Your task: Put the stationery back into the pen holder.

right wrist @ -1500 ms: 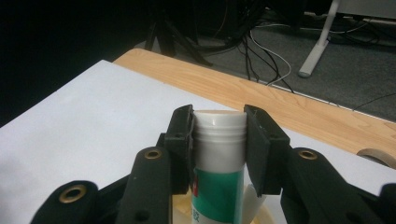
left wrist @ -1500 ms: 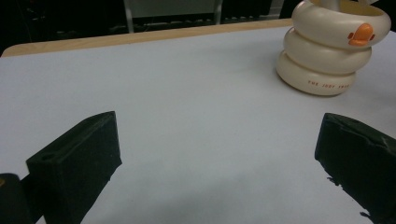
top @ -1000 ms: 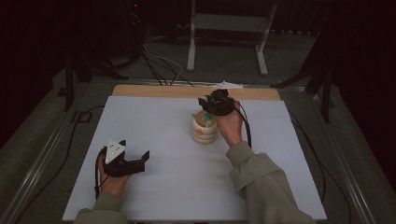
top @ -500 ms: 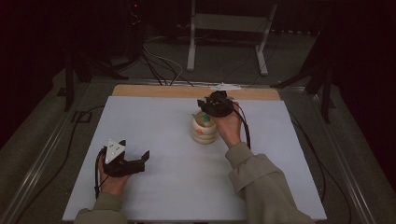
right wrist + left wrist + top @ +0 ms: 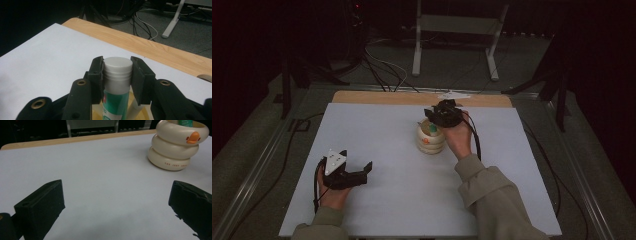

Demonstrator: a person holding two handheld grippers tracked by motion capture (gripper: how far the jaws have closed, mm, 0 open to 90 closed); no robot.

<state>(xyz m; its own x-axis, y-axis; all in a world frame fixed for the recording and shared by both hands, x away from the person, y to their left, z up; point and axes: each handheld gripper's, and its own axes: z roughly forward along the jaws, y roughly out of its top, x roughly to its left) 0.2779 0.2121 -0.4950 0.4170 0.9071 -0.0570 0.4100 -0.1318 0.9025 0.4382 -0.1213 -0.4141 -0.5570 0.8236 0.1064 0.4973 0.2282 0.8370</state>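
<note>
A cream holder (image 5: 430,140), shaped like three stacked rings with a small orange duck bill on its top ring, is standing just past the middle of the white table (image 5: 377,210), toward one o'clock from its centre. A glue stick (image 5: 117,82) with a green label and a grey ribbed cap is standing upright inside the holder, its cap rising above the rim. The right gripper (image 5: 438,120) is hanging over the holder from the twelve o'clock side, and in the right gripper view its jaws are pressing on the cap from both sides, clamping the stick while its lower part is sitting within the holder's yellowish inside. The left gripper (image 5: 364,170) is lying low at about eight o'clock on the table, well apart from the holder, its jaws spread wide with nothing between them. In the left gripper view the holder is sitting at roughly one o'clock, beyond the bare sheet.
</note>
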